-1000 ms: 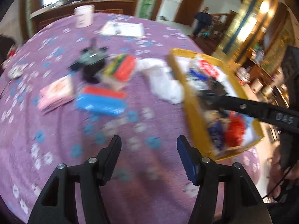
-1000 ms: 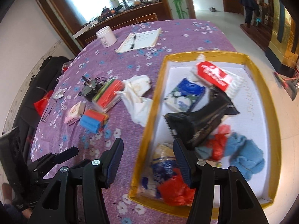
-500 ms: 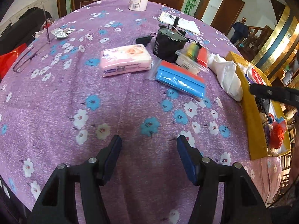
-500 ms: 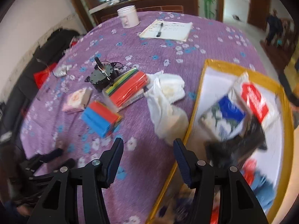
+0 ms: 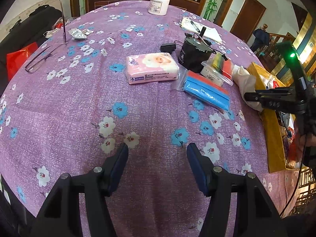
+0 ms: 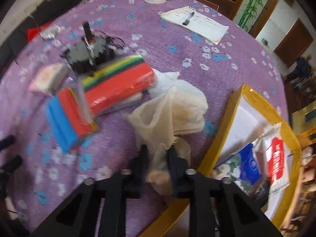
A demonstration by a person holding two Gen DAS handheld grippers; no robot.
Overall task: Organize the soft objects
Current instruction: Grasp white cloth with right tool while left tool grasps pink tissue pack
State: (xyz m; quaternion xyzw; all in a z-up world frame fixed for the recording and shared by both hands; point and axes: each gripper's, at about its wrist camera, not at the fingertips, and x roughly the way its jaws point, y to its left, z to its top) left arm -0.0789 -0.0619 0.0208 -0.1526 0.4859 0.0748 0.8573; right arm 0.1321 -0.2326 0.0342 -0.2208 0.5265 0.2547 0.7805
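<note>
The white cloth (image 6: 169,106), lying crumpled on the purple tablecloth (image 5: 79,106) just left of the yellow tray (image 6: 233,106), is pinched at its near end by the right gripper (image 6: 157,158), so the picking-up step appears to be in hand. What is called for next is judged to be a lift and a carry rightward over the tray's rim. The left gripper (image 5: 157,150) is held spread over bare tablecloth, near the pink tissue pack (image 5: 152,67); its small print cannot be read.
</note>
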